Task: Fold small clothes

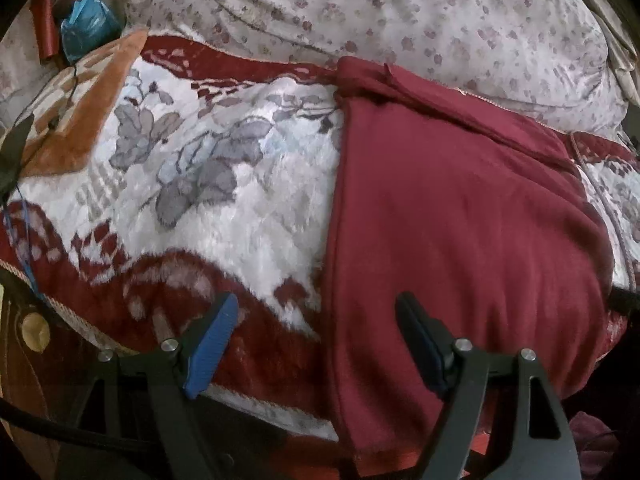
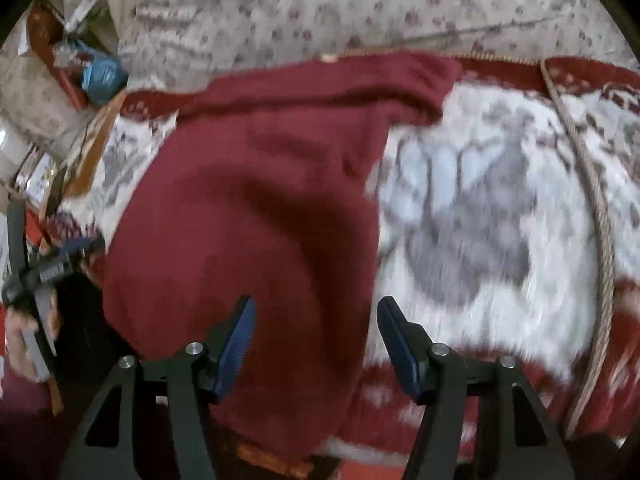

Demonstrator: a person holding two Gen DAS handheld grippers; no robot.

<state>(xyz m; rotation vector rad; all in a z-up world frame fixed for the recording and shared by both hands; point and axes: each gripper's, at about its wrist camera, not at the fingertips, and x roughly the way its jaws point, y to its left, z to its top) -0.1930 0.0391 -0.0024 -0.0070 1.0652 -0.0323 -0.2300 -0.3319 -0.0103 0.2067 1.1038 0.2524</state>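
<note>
A dark red garment (image 1: 460,216) lies spread flat on a plush floral blanket (image 1: 224,208), its left edge running straight down the middle of the left wrist view. My left gripper (image 1: 316,316) is open and empty, hovering over that edge near the front. In the right wrist view the same garment (image 2: 248,216) lies left of centre, its right edge between the fingers. My right gripper (image 2: 316,316) is open and empty above that edge. The left gripper (image 2: 44,268) shows at the far left there.
A pale flowered quilt (image 1: 360,12) is heaped behind the blanket (image 2: 480,216). A blue bag (image 1: 86,24) and clutter lie at the back left. A cord (image 2: 596,200) runs down the blanket at the right. The bed's front edge is close below the grippers.
</note>
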